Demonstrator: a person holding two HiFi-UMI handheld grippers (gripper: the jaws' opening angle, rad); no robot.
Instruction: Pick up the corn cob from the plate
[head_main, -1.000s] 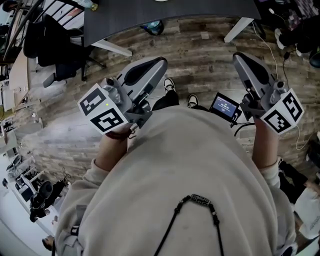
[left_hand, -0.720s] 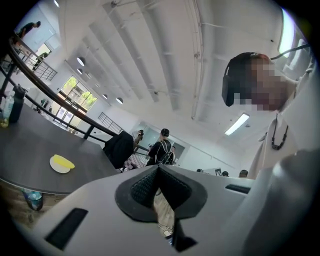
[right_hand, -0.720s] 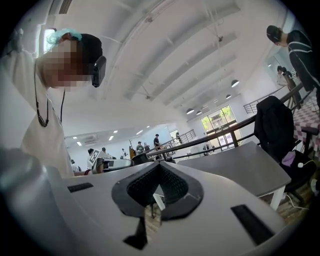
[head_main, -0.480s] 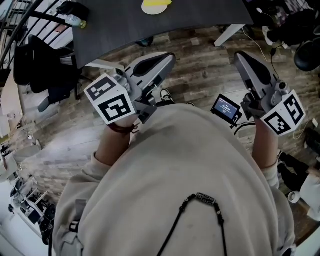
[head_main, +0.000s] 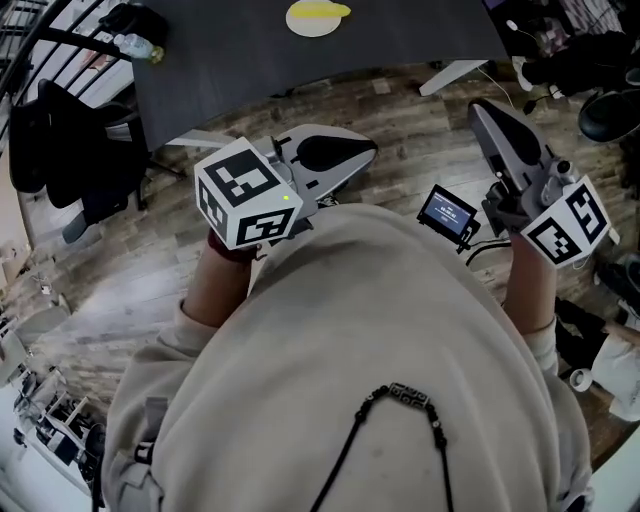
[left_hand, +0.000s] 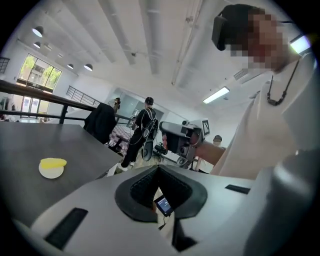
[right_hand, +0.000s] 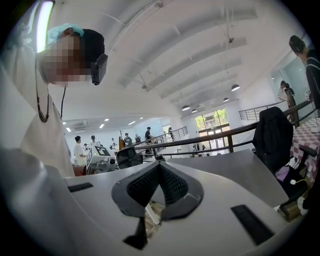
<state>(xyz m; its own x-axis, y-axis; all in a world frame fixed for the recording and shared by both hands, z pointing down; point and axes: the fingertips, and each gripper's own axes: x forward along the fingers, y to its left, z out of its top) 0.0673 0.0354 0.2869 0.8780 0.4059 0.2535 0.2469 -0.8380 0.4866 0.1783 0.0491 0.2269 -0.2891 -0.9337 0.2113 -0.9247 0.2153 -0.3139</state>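
A yellow corn cob (head_main: 328, 10) lies on a small white plate (head_main: 305, 22) on the dark table (head_main: 400, 35), at the top of the head view. The left gripper view shows the corn cob (left_hand: 53, 162) and plate (left_hand: 51, 172) far off to the left. Both grippers hover over the floor in front of my body, short of the table. My left gripper (head_main: 370, 155) is shut and empty, pointing right across my front. My right gripper (head_main: 478, 110) is shut and empty too, pointing toward the table's right end. The left gripper view also catches the right gripper (left_hand: 178, 138).
White table legs (head_main: 452, 74) stand on the wooden floor (head_main: 400, 130). A black jacket hangs over a chair (head_main: 62, 150) on the left. A small lit screen (head_main: 447, 212) hangs at my waist. Cables and dark gear (head_main: 590, 70) lie at right. People stand in the background (left_hand: 143, 131).
The view has tipped forward, so the table and the plate with the corn have come into sight. My left gripper has rolled and swung to the right. The right gripper has barely shifted in view.
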